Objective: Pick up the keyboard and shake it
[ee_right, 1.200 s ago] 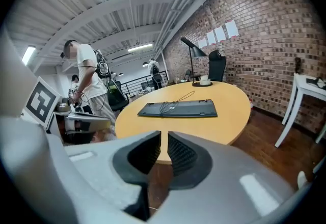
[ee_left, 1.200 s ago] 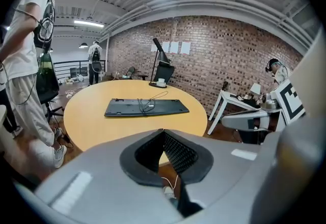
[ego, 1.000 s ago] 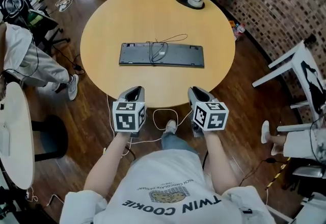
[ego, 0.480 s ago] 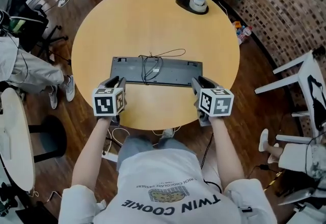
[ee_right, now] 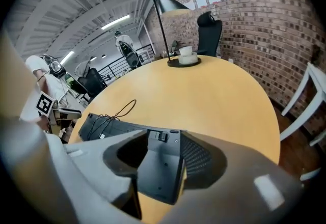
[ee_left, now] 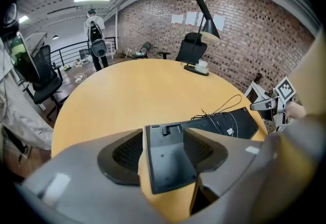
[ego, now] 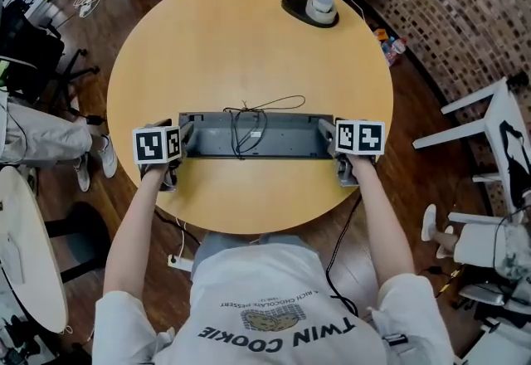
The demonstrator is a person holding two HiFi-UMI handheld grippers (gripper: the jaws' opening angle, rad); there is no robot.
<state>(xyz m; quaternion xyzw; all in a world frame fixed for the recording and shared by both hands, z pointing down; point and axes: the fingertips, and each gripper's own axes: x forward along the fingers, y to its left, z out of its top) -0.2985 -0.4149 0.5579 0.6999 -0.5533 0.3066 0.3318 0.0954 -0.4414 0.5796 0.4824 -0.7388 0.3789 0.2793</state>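
A dark keyboard (ego: 278,138) lies underside up on the round wooden table (ego: 249,31), towards the edge nearest the person, with its long side running left to right. Its thin cable (ego: 249,116) is piled in loose loops on its back, near the middle. The left gripper (ego: 184,138) is at the keyboard's left end and the right gripper (ego: 326,133) at its right end, both pointing steeply down, their marker cubes just outside the two ends. The left gripper view shows its jaws apart with the keyboard's short end between the two ribbed pads; they have just been opening and do not clamp it. The right gripper view shows the same at the other end: the jaws have just been opening, they stand wide, and the keyboard's end with its folded foot sits between them, unpinched. The keyboard rests flat on the table. At the far side of the table stands a desk lamp (ego: 309,8) on a dark round base.
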